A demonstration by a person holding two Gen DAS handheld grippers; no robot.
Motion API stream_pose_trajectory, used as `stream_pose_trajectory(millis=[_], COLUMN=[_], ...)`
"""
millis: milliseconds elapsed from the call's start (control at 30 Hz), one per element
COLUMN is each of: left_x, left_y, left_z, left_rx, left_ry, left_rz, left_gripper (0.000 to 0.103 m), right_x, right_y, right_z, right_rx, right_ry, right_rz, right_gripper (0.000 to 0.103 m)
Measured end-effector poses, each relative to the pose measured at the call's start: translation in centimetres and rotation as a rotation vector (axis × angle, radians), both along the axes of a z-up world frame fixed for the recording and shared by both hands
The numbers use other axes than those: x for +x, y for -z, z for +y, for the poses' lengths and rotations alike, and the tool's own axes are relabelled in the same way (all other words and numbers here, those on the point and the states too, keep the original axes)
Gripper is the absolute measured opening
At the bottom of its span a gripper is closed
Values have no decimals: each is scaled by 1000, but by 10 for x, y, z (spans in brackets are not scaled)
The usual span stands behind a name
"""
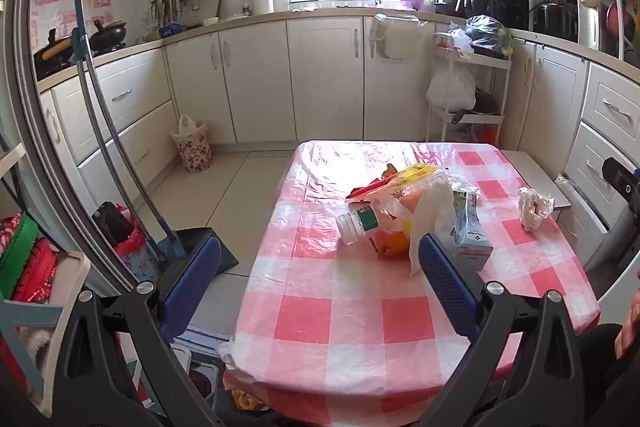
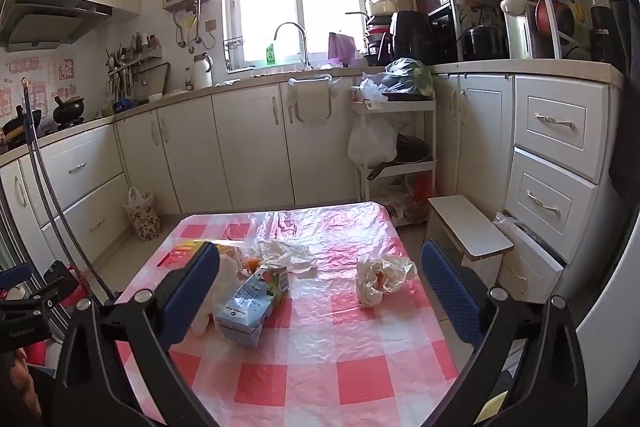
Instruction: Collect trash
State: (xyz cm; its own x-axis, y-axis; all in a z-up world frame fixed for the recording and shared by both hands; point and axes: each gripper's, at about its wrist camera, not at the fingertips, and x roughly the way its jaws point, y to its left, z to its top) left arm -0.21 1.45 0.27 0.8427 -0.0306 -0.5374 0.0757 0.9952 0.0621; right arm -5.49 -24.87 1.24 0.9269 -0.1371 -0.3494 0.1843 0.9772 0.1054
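Trash lies on a table with a pink checked cloth point(image 1: 332, 323). There is an empty clear bottle point(image 1: 356, 223), a clear plastic bag point(image 1: 424, 211) with yellow and red wrappers, an orange peel point(image 1: 390, 243), a blue carton point(image 1: 472, 231) and a crumpled wrapper point(image 1: 534, 207). In the right wrist view the carton point(image 2: 252, 301) lies left of centre and the crumpled wrapper point(image 2: 382, 277) sits right of it. My left gripper point(image 1: 320, 267) is open and empty, above the table's near left part. My right gripper point(image 2: 320, 287) is open and empty, with the carton and wrapper between its fingers' lines.
A floral waste bin point(image 1: 192, 147) lined with a bag stands on the floor by the cabinets. A broom and dustpan point(image 1: 192, 247) lean left of the table. A white stool point(image 2: 468, 227) and a white shelf cart point(image 2: 396, 147) stand to the right.
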Motion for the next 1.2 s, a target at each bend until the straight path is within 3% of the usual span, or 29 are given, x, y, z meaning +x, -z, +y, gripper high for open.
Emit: stream_pose_trajectory(millis=[200,600,1200], left_x=[1,1,4], left_y=[3,2,4], left_z=[-4,2,0], left_rx=[27,16,36], left_ry=[17,1,1], left_rz=[9,9,26], left_gripper=[96,96,96], right_x=[5,4,5], right_y=[2,3,2], right_z=[12,-8,0], right_rx=[-39,32,-16], right_ry=[-11,9,1], right_rz=[10,15,25], right_gripper=[97,97,97])
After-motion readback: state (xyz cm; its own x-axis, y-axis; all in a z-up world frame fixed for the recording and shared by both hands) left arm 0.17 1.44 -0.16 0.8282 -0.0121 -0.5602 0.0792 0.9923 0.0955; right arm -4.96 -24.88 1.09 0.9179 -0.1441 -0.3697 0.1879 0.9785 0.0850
